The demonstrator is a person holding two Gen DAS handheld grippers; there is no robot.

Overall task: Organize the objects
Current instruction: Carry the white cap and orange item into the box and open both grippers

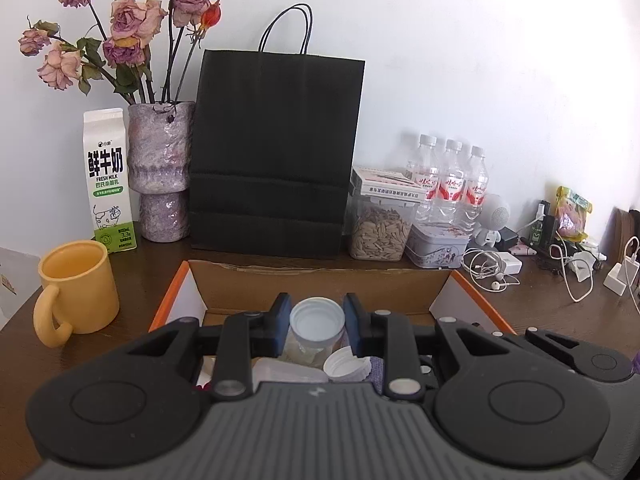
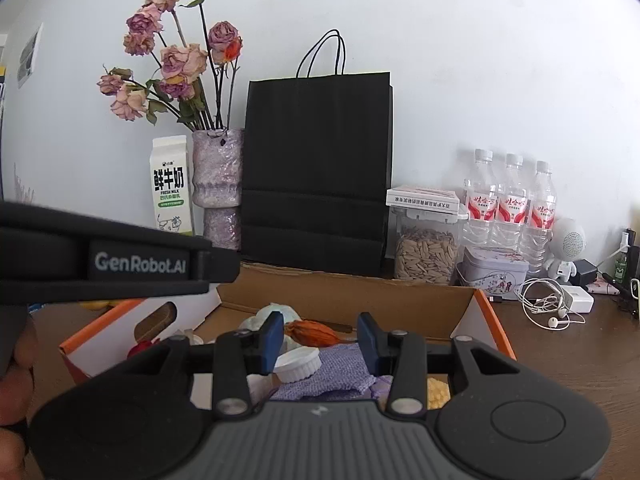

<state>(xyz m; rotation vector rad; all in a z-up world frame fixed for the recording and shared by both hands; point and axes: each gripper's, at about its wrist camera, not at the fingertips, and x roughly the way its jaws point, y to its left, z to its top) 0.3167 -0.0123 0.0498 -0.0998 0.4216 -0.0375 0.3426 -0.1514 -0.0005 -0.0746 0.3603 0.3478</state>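
Over the box [image 1: 320,280], my left gripper [image 1: 318,322] grips a small jar [image 1: 316,332]; my right gripper [image 2: 320,338] hangs part-open, empty.

Box [image 1: 320,286] contents mostly behind the left gripper [image 1: 317,322]; label print on water bottles [image 2: 510,204] unreadably small.

Three water bottles [image 1: 452,176], one black bag [image 1: 276,152], one yellow mug [image 1: 76,288].

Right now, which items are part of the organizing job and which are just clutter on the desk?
In play:
- cardboard box
- capped clear jar between the left tool fingers
- loose white cap
- purple cloth

Lying about:
- yellow mug
- milk carton
- black paper bag
- water bottles
- earphones
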